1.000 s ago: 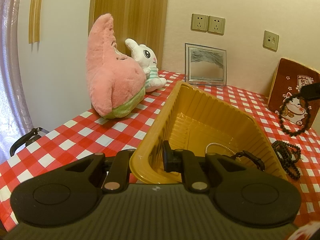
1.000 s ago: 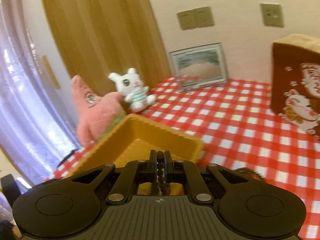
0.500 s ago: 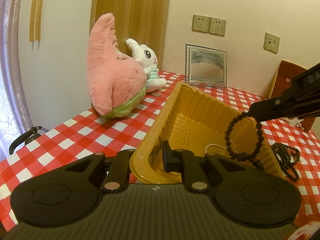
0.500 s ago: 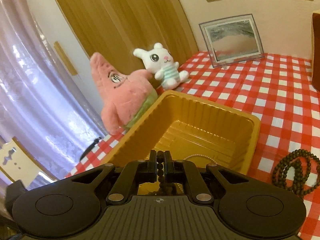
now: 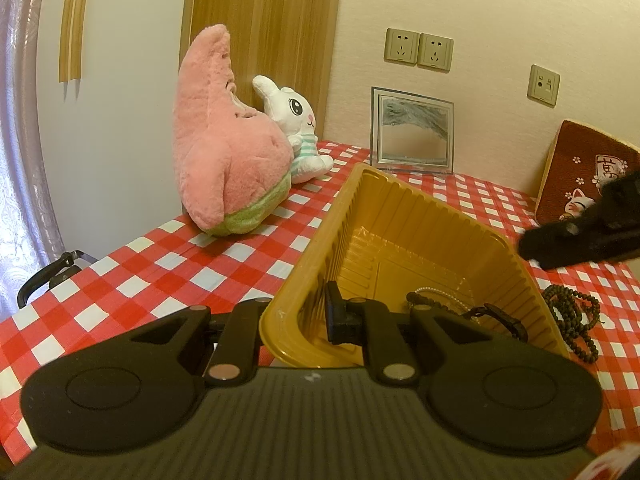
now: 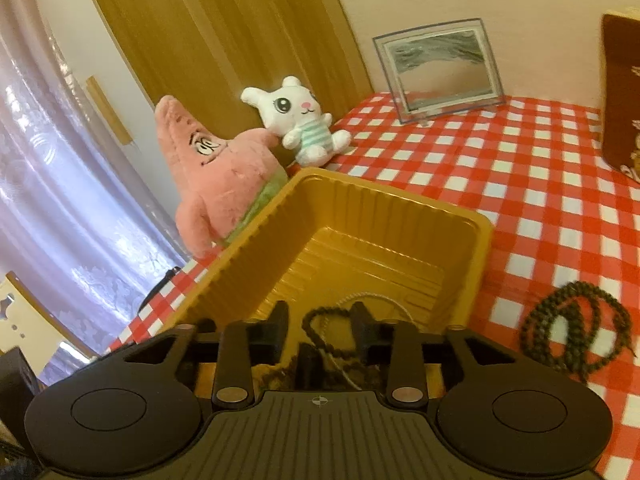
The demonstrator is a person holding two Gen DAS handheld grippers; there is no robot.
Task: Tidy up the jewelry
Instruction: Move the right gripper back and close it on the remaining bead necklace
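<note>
Both tongs tilt down: left tongs (image 5: 316, 316) clamp tray (image 5: 320, 240) rim; right tongs (image 6: 320, 322) just opened over bracelet (image 6: 320, 320)

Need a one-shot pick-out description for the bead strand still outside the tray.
Start at the yellow tray on the red-checked tablecloth. Just beyond its right wall, a long dark bead strand lies piled in loops on the cloth. It alone sits outside the tray; the other jewelry lies inside.

Tray (image 5: 404, 216) on table (image 5: 168, 264), plush toys (image 5: 224, 148) left of it, bead strand (image 5: 572, 320) right, bracelet (image 6: 320, 320) inside tray
</note>
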